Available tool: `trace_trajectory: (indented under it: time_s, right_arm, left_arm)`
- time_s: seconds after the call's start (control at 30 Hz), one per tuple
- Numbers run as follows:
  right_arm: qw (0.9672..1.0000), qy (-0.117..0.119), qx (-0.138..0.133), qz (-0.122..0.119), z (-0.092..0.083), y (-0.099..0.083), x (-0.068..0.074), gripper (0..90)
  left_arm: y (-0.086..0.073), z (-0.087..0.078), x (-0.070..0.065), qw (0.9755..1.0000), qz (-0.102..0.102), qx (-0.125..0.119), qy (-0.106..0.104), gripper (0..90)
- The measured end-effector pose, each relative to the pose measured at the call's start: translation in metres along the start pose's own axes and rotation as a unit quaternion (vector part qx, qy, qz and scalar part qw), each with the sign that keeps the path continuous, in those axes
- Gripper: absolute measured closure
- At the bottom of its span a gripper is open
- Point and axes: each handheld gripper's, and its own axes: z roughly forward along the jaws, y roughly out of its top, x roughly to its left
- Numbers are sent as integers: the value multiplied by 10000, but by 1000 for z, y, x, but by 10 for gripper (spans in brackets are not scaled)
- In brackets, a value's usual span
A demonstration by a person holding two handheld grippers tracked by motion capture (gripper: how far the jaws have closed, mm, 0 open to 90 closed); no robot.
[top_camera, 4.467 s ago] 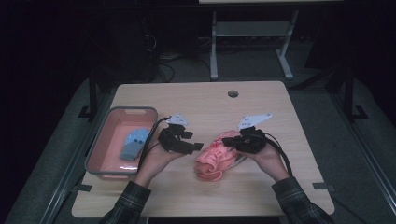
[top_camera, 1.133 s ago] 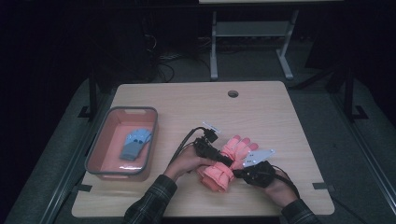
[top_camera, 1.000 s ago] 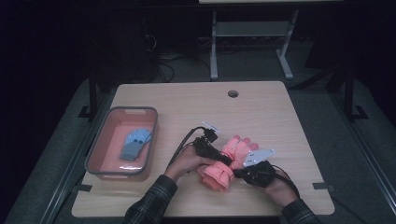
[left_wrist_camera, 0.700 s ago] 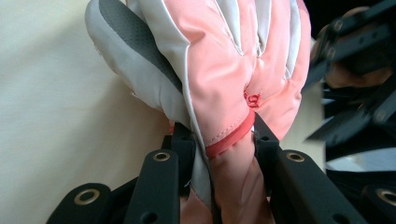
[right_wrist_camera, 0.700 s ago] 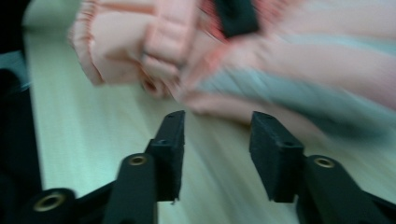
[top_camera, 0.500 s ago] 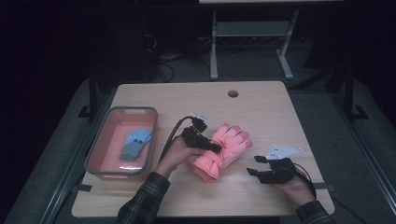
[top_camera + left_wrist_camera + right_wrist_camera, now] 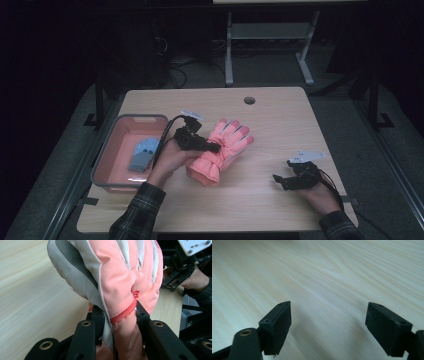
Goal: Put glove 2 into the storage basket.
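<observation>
A salmon-pink winter glove [image 7: 220, 150] with grey palm patches lies near the middle of the wooden table [image 7: 280, 125]. My left gripper [image 7: 212, 148] is shut on it near the wrist strap. In the left gripper view the glove [image 7: 120, 277] hangs between the jaws, its fingers pointing away. My right gripper [image 7: 278, 181] stands open over bare wood at the table's right front, apart from the glove. The right gripper view has its two black pads [image 7: 279, 322] wide apart above the tabletop [image 7: 324, 277].
A pink bin [image 7: 112, 165] sits at the table's left edge with a blue-grey glove [image 7: 142, 154] inside. A round cable hole [image 7: 249, 100] is at the back. A metal stand [image 7: 265, 35] is on the floor beyond the table.
The right gripper let go of the pink glove and drew back to the right front. The left gripper lifted the glove slightly up and back, staying shut on it.
</observation>
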Motion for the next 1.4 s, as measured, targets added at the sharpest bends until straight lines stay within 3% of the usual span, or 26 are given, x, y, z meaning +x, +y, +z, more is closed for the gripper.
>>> trace_trajectory:
  time_s: [0.17, 0.3, 0.6, 0.83, 1.17, 1.33, 1.4]
  right_arm:
    - [9997, -91, 98, 193, 5, -3, -9, 189]
    - [9997, -125, 36, 195, 6, -3, -11, 182]
    - [9996, -151, -125, 202, 8, -7, -12, 154]
    - [9996, -150, -125, 204, 8, -7, -12, 154]
    - [9995, -151, -119, 235, 8, -6, -12, 154]
    - [9996, -158, -128, 216, 8, -6, -13, 154]
    - [9995, -159, -132, 236, 8, -6, -12, 154]
  left_arm:
    - [0, -28, 5, 9996, -65, -157, 225, 693]
    - [-1, -54, 8, 9988, -129, -288, 365, 693]
    - [-15, -112, 19, 9948, -368, -618, 727, 692]
    - [-30, -144, 29, 9913, -543, -762, 930, 692]
    - [-61, -181, 49, 9832, -936, -990, 1216, 692]
    - [-82, -191, 66, 9772, -1290, -1053, 1319, 692]
    - [-87, -190, 71, 9767, -1353, -1009, 1329, 691]
